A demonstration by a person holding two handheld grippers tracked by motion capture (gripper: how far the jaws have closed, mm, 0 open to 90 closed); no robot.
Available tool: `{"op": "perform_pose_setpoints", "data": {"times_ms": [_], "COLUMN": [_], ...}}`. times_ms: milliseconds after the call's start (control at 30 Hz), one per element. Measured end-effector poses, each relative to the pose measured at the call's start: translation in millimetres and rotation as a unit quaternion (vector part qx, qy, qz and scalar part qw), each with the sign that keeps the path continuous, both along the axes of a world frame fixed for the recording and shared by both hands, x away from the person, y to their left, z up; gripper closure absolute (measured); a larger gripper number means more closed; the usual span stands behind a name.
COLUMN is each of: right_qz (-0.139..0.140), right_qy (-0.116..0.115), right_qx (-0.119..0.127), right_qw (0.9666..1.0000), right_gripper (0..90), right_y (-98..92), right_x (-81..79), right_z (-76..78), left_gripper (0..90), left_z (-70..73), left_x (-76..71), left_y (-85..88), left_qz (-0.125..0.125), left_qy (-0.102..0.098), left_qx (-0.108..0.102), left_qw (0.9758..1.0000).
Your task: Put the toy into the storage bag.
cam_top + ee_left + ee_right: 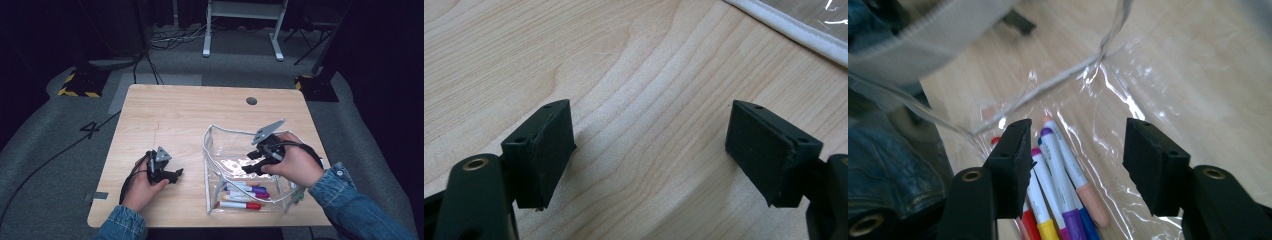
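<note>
Coloured markers (1058, 185) lie in the clear pouch (215, 150) beneath the right gripper's (1075, 160) released fingers.

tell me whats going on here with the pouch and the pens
A person works at a wooden table with a tool in each hand. The right tool is open above the markers lying inside a clear plastic pouch, with nothing between its pads. The left tool rests open over bare table left of the pouch, holding nothing. It looks like markers are being dropped into the pouch.
</note>
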State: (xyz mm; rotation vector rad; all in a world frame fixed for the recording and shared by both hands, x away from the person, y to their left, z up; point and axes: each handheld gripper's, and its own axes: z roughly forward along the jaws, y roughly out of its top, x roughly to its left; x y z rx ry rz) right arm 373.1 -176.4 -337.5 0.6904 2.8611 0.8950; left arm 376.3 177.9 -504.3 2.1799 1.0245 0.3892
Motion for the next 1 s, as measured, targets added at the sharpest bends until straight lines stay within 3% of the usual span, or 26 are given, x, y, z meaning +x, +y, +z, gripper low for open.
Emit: {"op": "perform_pose_setpoints", "data": {"times_ms": [67,100,267,433,467,500,533,567,700,733,767,900,933,967,1000], "right_qz": [-0.007,-0.021,-0.064,-0.121,-0.121,-0.153,-0.153,-0.180,-0.233,-0.233,-0.256,-0.290,-0.290,-0.308,-0.312], "right_qy": [-0.004,-0.025,-0.059,-0.081,-0.081,-0.087,-0.087,-0.084,-0.072,-0.072,-0.062,-0.043,-0.043,-0.029,-0.025], "right_qx": [0.011,0.032,0.070,0.073,0.073,0.064,0.064,0.049,0.027,0.027,0.015,0.000,0.000,-0.001,-0.001], "right_qw": [0.9999,0.9989,0.9937,0.9866,0.9866,0.9823,0.9823,0.9789,0.9694,0.9694,0.9645,0.9561,0.9561,0.9510,0.9497], "right_gripper": [47.4,50.4,51.8,56.5,56.5,58.1,58.1,59.0,59.2,59.2,58.9,57.1,57.1,55.7,55.5], "right_y": [-4.7,-17.6,-51.5,-95.1,-95.1,-115.9,-115.9,-134.4,-169.1,-169.1,-185.4,-206.5,-206.5,-217.9,-221.7], "right_x": [-0.8,-2.9,-6.5,-8.1,-8.1,-6.7,-6.7,-3.9,1.3,1.3,3.5,6.6,6.6,8.1,8.7], "right_z": [8.3,25.8,55.0,68.4,68.4,66.0,66.0,58.7,35.9,35.9,20.7,-3.8,-3.8,-19.5,-24.5], "left_gripper": [20.0,20.0,20.0,20.0,20.0,20.0,20.0,20.0,20.0,20.0,20.0,20.0,20.0,20.0,20.0], "left_z": [-0.1,-0.4,-0.4,-0.2,-0.2,-0.3,-0.3,-0.3,-0.3,-0.3,-0.3,-0.3,-0.3,-0.3,0.0], "left_x": [-0.1,-0.1,-0.1,0.0,0.0,0.0,0.0,0.0,0.0,0.0,0.0,0.0,0.0,0.0,0.0], "left_y": [-0.2,-0.4,-0.4,-0.1,-0.1,-0.2,-0.2,-0.2,-0.2,-0.2,-0.2,-0.2,-0.2,-0.2,0.0], "left_qz": [0.001,0.002,0.002,0.001,0.001,0.001,0.001,0.001,0.001,0.001,0.001,0.001,0.001,0.001,0.000], "left_qy": [0.000,-0.002,-0.002,-0.002,-0.002,-0.002,-0.002,-0.002,-0.002,-0.002,-0.002,-0.002,-0.002,-0.002,0.000], "left_qx": [-0.001,-0.002,-0.002,0.000,0.000,0.000,0.000,0.000,0.000,0.000,0.000,0.000,0.000,0.000,0.001], "left_qw": [1.0000,1.0000,1.0000,1.0000,1.0000,1.0000,1.0000,1.0000,1.0000,1.0000,1.0000,1.0000,1.0000,1.0000,1.0000]}}
